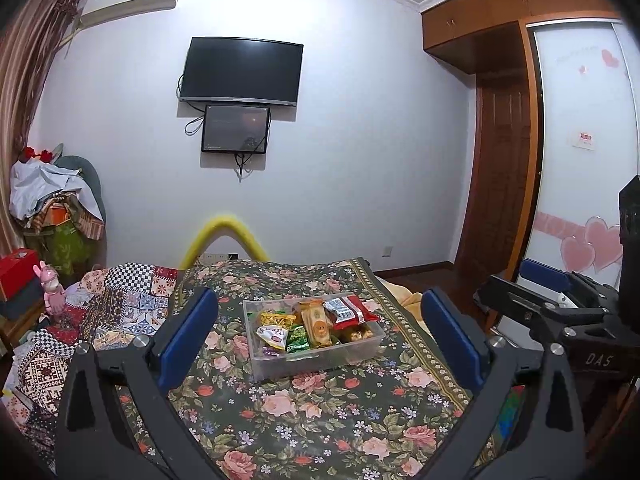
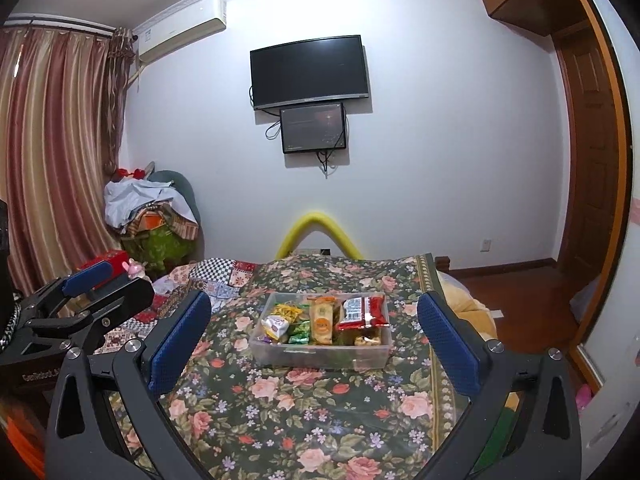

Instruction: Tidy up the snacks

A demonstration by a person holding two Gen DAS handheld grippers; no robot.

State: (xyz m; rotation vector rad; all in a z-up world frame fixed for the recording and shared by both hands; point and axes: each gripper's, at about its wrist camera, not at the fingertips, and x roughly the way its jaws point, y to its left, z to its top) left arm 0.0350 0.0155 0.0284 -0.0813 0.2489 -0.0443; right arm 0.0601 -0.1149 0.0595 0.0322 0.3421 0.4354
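Observation:
A clear plastic box point(image 1: 360, 354) point(image 2: 280, 354) sits on the floral tablecloth point(image 1: 304, 420) point(image 2: 288, 412), filled with several wrapped snacks: a red packet point(image 1: 352, 312) point(image 2: 366, 312), an orange-wrapped cake point(image 1: 316, 322) point(image 2: 322, 320), green packets point(image 1: 298, 338), a yellow packet point(image 1: 274, 316) point(image 2: 286, 310). My left gripper point(image 1: 320, 336) is open and empty, held back from the box, its blue pads point(image 1: 188, 336) either side of it. My right gripper point(image 2: 316, 336) is open and empty too, also short of the box. Each gripper shows at the edge of the other's view.
A patchwork cloth point(image 1: 120, 304) lies left of the table. A yellow foam arch point(image 1: 224, 236) stands behind it. Clothes pile point(image 1: 60, 208), red box point(image 1: 18, 272) and pink toy point(image 1: 52, 292) at left. Wardrobe and door point(image 1: 504, 160) at right.

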